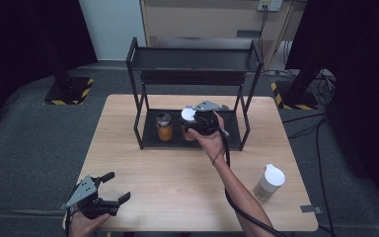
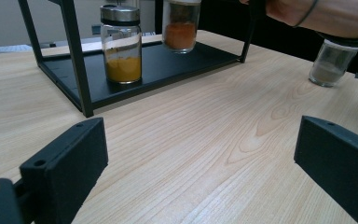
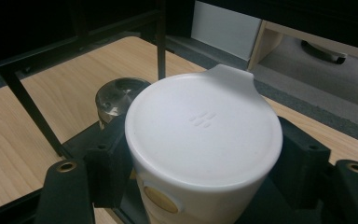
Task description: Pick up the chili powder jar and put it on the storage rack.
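Observation:
My right gripper is shut on a spice jar with a white flip lid and orange powder. It holds the jar upright over the lower shelf of a black two-tier rack. I cannot tell whether the jar touches the shelf. Just left of it on that shelf stands a glass jar with a metal lid and yellow-orange powder. My left gripper rests open at the table's near left corner, nothing between its jaws.
A third jar with a white lid and pale contents stands on the wooden table at the near right. The rack's thin posts frame the shelf opening. A cable trails along the right forearm.

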`<state>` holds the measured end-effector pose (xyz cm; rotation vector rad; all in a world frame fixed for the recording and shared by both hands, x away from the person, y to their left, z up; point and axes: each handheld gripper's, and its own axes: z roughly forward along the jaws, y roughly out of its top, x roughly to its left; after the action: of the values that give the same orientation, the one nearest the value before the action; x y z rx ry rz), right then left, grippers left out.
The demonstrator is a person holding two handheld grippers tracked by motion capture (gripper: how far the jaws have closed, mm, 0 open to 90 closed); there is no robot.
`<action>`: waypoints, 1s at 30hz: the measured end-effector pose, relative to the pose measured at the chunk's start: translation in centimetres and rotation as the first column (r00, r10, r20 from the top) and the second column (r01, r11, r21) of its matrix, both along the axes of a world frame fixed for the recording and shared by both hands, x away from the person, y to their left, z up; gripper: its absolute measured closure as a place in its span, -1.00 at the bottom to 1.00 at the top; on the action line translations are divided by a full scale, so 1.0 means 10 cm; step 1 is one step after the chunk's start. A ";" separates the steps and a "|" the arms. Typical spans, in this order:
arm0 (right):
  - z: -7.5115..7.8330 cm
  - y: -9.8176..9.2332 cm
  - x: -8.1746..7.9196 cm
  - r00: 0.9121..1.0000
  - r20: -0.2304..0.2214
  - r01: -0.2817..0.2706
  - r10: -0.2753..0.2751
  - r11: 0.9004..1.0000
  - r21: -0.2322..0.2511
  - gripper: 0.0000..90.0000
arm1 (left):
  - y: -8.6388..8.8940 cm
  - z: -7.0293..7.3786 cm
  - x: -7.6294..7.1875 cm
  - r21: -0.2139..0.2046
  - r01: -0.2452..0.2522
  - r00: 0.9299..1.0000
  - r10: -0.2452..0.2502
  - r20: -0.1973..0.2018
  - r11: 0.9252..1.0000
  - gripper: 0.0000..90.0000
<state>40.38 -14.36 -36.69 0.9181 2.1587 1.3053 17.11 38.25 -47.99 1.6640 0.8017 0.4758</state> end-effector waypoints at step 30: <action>-0.24 0.08 0.23 0.998 -0.051 0.022 -0.023 1.000 -0.007 -0.31 | 0.00 0.00 0.01 0.001 0.008 1.000 -0.008 0.000 1.000 -0.96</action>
<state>42.73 -13.55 -39.10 0.9808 2.1838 1.2763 17.19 38.26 -47.99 1.6681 0.7946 0.4706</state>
